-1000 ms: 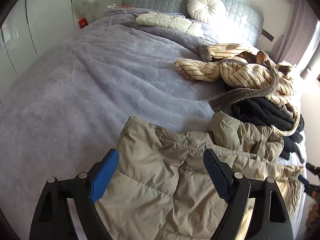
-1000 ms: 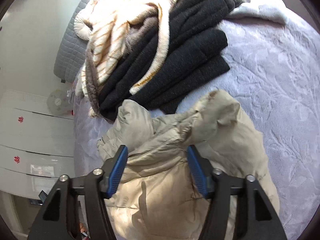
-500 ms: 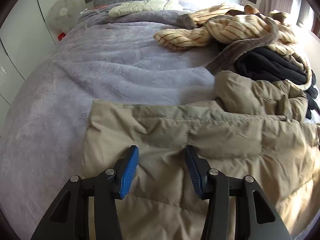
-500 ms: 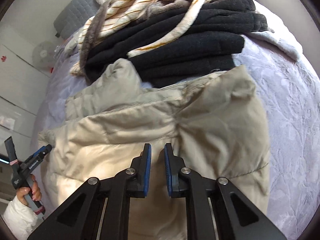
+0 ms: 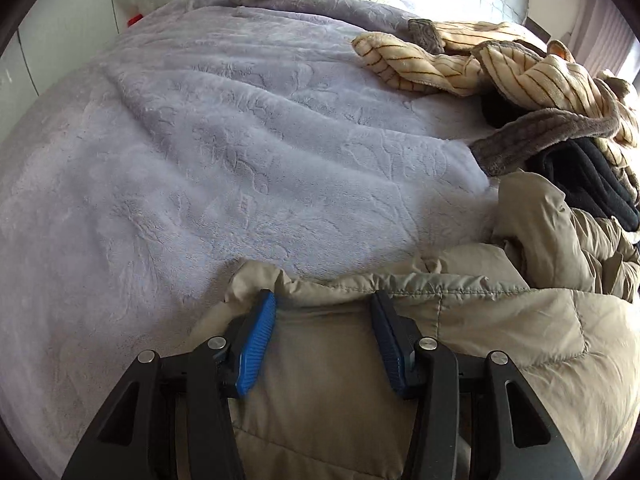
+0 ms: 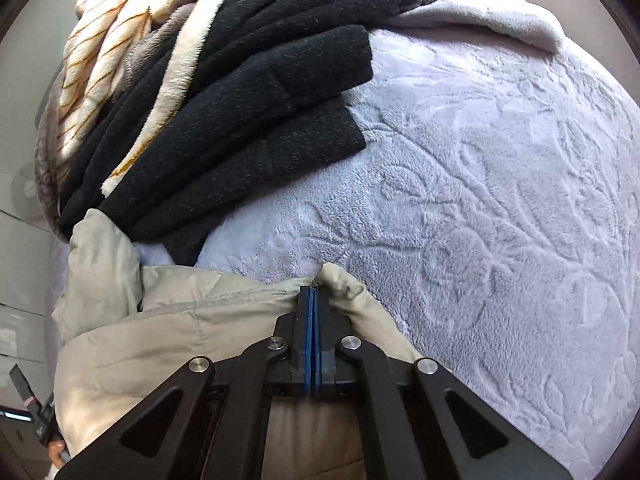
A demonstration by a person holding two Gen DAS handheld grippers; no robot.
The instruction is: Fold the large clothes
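**Khaki puffer jacket gripped at its edge on the bed**

Left wrist view: the left gripper (image 5: 323,314) sits at lower centre, jaws moderately wide, straddling the top hem of the khaki puffer jacket (image 5: 500,332), which fills the lower right. The lilac plush blanket (image 5: 240,152) spreads across the bed above it; a striped fleece robe (image 5: 520,72) lies upper right.

Right wrist view: the right gripper (image 6: 313,300) has its jaws pressed together on the jacket's (image 6: 160,320) hem at lower centre. Folded black fleece (image 6: 260,92) is stacked upper left.
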